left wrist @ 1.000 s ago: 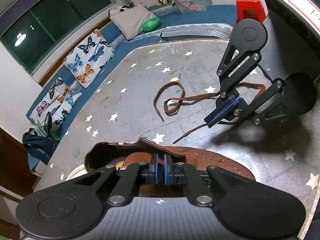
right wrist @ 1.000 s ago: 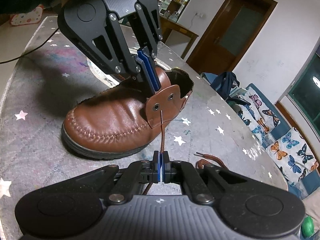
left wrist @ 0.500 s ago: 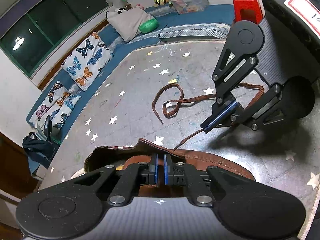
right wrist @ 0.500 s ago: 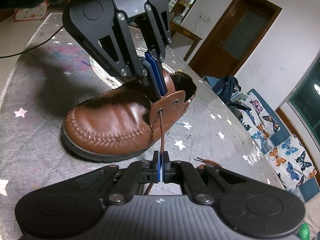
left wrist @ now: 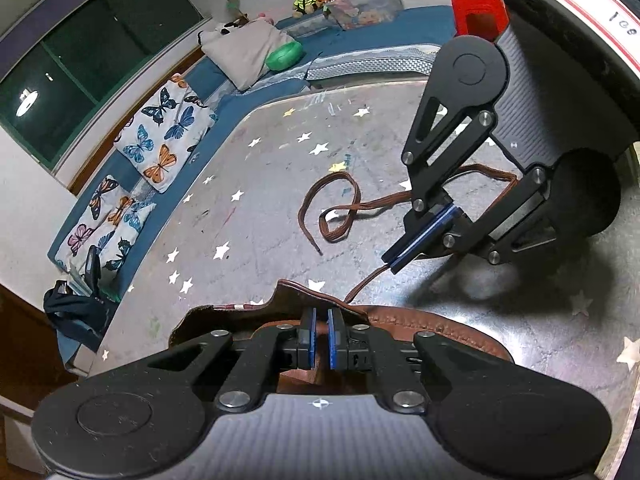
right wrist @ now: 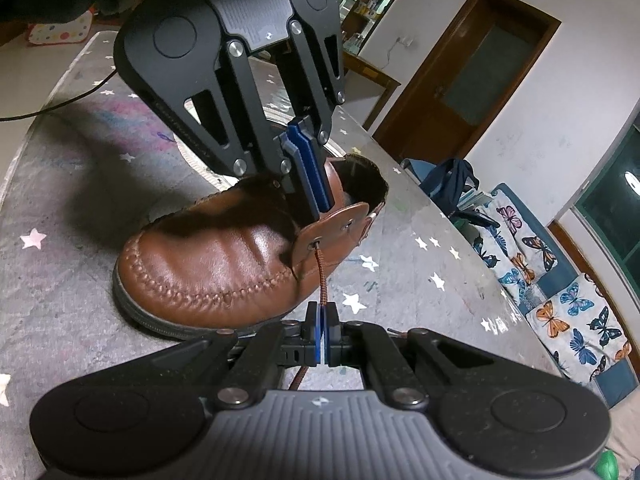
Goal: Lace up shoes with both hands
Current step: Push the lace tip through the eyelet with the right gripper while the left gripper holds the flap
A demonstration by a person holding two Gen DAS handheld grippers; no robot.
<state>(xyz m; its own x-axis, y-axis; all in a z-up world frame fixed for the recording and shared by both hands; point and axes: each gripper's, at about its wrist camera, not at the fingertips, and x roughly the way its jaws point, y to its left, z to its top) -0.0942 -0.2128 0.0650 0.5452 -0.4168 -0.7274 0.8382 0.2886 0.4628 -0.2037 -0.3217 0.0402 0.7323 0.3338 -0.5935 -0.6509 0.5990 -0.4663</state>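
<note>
right wrist view: brown shoe [right wrist: 216,264] was seen on the starred table [right wrist: 60,320], lace [right wrist: 321,280] threaded through an eyelet, right gripper [right wrist: 321,336] clamped on it | left gripper [right wrist: 316,196] clamped on the eyelet flap [right wrist: 332,228] | left wrist view: the lace's loose coil [left wrist: 336,212] was shown on the table beyond the shoe.

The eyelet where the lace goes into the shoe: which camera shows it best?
The right wrist view. There the eyelet faces the camera on the brown flap, with the lace running from it to the shut right fingers. The left wrist view shows only the flap's top edge, so the eyelet is hidden there.
</note>
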